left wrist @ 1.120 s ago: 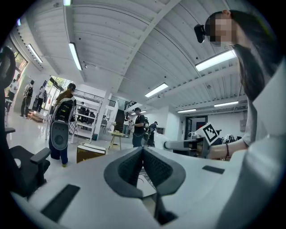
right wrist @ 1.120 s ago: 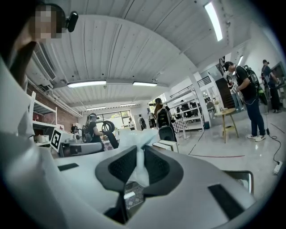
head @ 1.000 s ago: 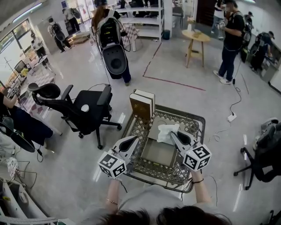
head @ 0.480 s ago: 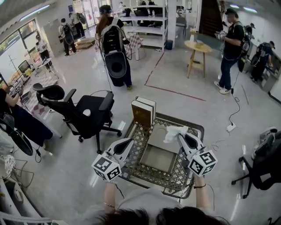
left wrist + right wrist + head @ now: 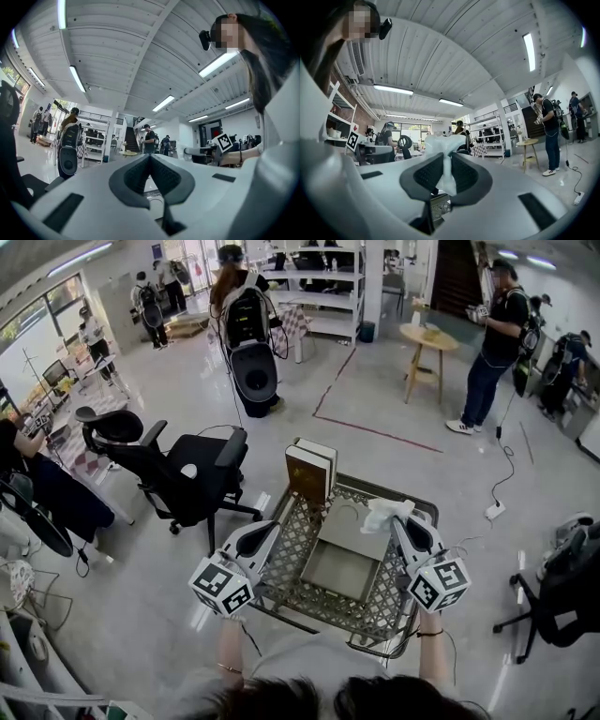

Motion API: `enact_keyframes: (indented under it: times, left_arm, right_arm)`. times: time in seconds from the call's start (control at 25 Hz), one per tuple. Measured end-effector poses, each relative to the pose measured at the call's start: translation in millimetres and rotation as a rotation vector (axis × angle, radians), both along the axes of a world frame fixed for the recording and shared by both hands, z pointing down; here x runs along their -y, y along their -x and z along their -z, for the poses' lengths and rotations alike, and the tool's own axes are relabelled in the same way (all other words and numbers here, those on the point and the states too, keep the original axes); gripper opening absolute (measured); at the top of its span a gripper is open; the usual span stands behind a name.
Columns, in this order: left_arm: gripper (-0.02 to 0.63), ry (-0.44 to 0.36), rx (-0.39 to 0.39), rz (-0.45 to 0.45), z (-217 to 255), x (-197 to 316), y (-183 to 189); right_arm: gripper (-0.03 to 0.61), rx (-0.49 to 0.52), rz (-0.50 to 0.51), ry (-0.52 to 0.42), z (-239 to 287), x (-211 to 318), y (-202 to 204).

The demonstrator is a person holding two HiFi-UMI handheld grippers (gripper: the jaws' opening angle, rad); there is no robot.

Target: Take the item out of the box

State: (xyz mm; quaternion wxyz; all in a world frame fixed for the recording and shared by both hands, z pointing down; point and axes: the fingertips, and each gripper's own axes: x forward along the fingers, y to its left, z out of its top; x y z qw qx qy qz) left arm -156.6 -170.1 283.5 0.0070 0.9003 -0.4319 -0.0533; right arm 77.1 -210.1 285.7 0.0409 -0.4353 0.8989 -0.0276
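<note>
An open grey box lies on the lattice-topped table, its flap folded back toward the far side. My right gripper is shut on a crumpled white tissue-like item, held up above the box's far right corner. At the box's left side, above the table, my left gripper hovers with its jaws shut on nothing. Inside, the box looks bare.
Two upright books stand at the table's far edge. A black office chair is to the left, another chair to the right. People stand further back by a round wooden table and shelves.
Both grippers have risen. The white item has come up with the right gripper, from just over the box to higher above its far right corner.
</note>
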Motion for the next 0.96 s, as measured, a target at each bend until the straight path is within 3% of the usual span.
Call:
enact_keyframes:
  times: [0.96]
  left_arm:
    - [0.017,-0.020,0.003,-0.004,12.4,-9.1,2.1]
  right_arm:
    - [0.069,-0.004,-0.001,-0.020,8.8,-10.2,8.6]
